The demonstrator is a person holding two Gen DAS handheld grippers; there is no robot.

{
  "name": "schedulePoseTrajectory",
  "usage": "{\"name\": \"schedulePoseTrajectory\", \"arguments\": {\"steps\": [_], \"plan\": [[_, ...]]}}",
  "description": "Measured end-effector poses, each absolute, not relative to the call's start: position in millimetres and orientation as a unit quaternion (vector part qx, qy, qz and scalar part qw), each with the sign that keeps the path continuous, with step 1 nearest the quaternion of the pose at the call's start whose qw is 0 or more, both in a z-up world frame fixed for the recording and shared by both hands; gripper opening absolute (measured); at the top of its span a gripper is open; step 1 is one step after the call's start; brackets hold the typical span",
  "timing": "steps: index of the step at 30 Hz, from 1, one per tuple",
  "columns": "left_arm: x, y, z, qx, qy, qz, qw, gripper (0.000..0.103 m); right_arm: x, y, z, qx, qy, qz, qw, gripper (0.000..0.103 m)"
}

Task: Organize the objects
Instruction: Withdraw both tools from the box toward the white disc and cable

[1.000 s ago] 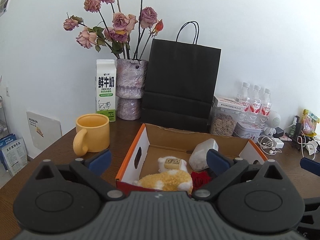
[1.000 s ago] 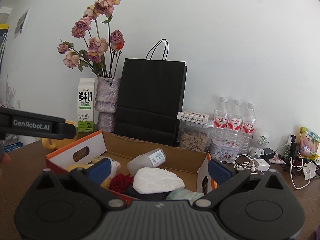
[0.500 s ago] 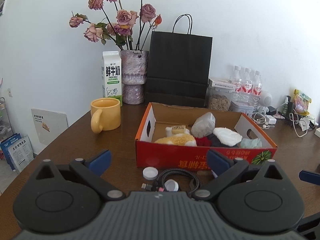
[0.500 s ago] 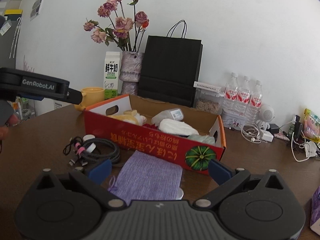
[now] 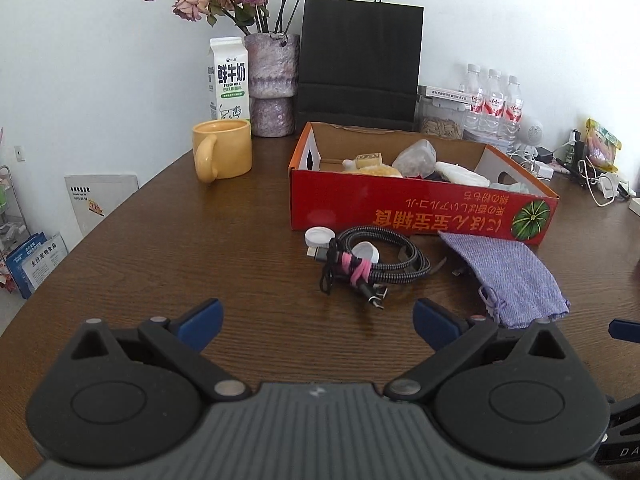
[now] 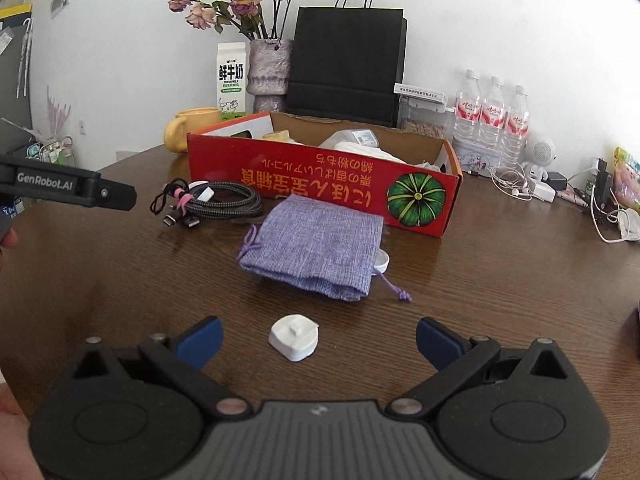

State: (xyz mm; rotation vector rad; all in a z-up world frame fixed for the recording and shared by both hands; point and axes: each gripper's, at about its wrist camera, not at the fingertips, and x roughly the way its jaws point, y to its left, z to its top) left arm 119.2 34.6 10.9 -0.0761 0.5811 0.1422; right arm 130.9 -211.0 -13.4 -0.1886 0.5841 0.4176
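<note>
A red cardboard box (image 5: 420,204) (image 6: 320,180) sits mid-table, holding a plush toy, a plastic bottle and white cloth. In front of it lie a coiled braided cable (image 5: 372,264) (image 6: 216,202) with a pink tie, two white caps (image 5: 319,235), and a purple drawstring pouch (image 5: 506,276) (image 6: 316,248). A small white square piece (image 6: 294,338) lies just ahead of my right gripper (image 6: 318,338), between its open fingers. My left gripper (image 5: 318,322) is open over bare table, short of the cable. Its arm (image 6: 68,188) shows at the left of the right wrist view.
A yellow mug (image 5: 222,154), milk carton (image 5: 230,80), vase of dried roses (image 5: 272,84) and black paper bag (image 5: 358,64) stand behind the box. Water bottles (image 6: 494,116), a seed jar, earphones and chargers crowd the back right. The table's left edge curves away.
Both grippers have pulled back and lowered from over the box to the front of the table. The cable, pouch and white piece have come into view. Both stay open.
</note>
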Motion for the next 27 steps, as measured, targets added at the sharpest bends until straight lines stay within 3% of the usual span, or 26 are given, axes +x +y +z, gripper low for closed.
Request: {"name": "schedulePoseTrajectory", "arguments": {"steps": [5,10,12,14,17,27], "plan": [[115,36,8,-0.039,0.29,0.069,0.954,0.103,135,-214,-15,-0.059,0.305,0.221,0.924,0.091],[116,35,8,-0.038,0.293,0.068,0.953,0.103,139,-212,-18,-0.049,0.315,0.226,0.921,0.067],[116,35,8,-0.039,0.292,0.067,0.953,0.103,139,-211,-19,-0.053,0.312,0.225,0.922,0.063],[116,35,7,-0.039,0.292,0.066,0.953,0.103,138,-210,-19,-0.055,0.31,0.229,0.921,0.053],[117,34,6,-0.037,0.293,0.064,0.953,0.103,136,-208,-18,-0.066,0.302,0.235,0.922,0.028],[123,36,6,-0.038,0.294,0.067,0.953,0.103,139,-218,-1,-0.051,0.268,0.237,0.932,0.026]]}}
